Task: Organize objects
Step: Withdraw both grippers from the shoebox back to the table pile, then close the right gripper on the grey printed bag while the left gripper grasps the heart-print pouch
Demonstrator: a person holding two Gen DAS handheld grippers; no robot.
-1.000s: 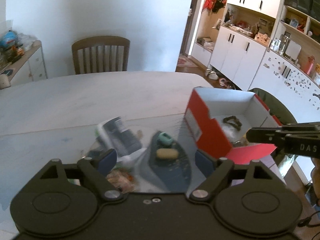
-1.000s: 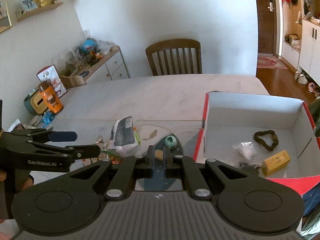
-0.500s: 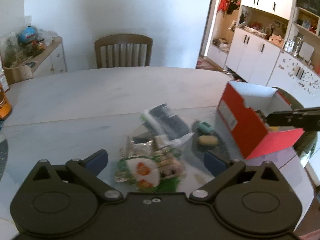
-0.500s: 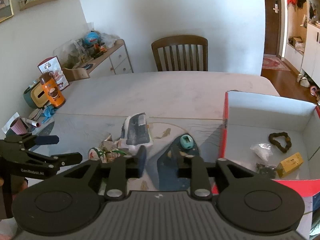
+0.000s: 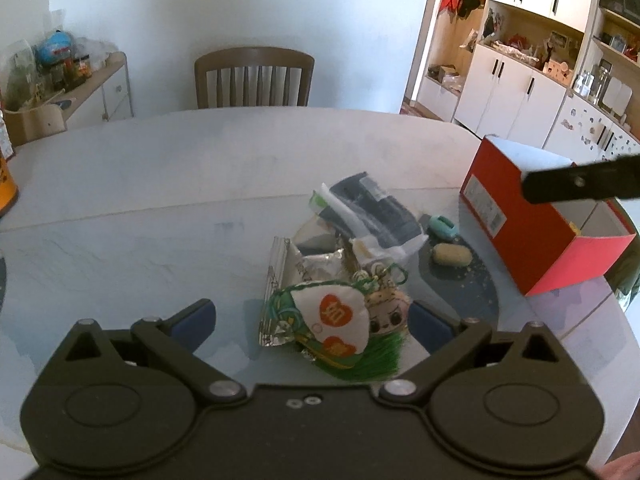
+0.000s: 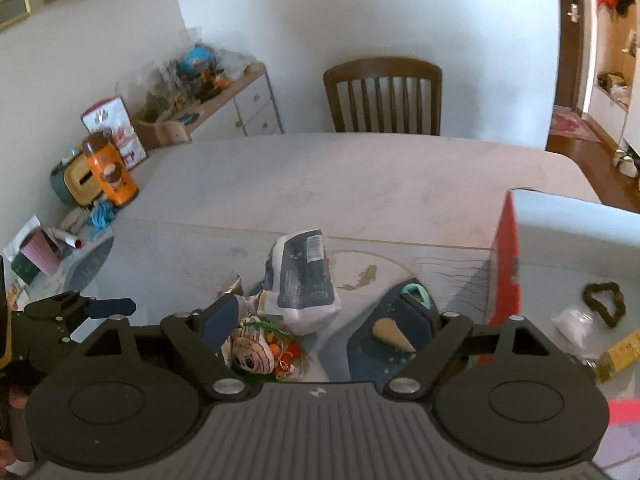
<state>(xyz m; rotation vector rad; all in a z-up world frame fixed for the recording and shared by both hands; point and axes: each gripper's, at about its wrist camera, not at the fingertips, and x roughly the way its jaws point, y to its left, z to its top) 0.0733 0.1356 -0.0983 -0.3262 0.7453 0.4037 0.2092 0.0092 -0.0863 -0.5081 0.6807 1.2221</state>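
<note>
In the left wrist view, low in the centre of the frame, a soft fabric charm (image 5: 334, 320) with a white heart and a green fringe is seen lying on the bench (image 5: 160, 184), between the spread fingers of the left gripper (image 5: 312, 320); its jaws stand wide apart and nothing is held. The charm is judged light and yielding, so it is best pinched across its padded middle rather than by the loose fringe or cords.

Touching it, a crinkled foil wrapper (image 5: 304, 264) and a clear bag with dark contents (image 5: 372, 212) are piled; both are taken to be light, slippery and apt to slide or crumple under a pinch. To the right, a small beige oval piece (image 5: 450, 255) and a teal item (image 5: 442, 227) lie apart on a dark patch, near the red box (image 5: 516, 236) at the right edge.

In the right wrist view the right gripper (image 6: 324, 322) is also spread and empty, above the same pile.
</note>
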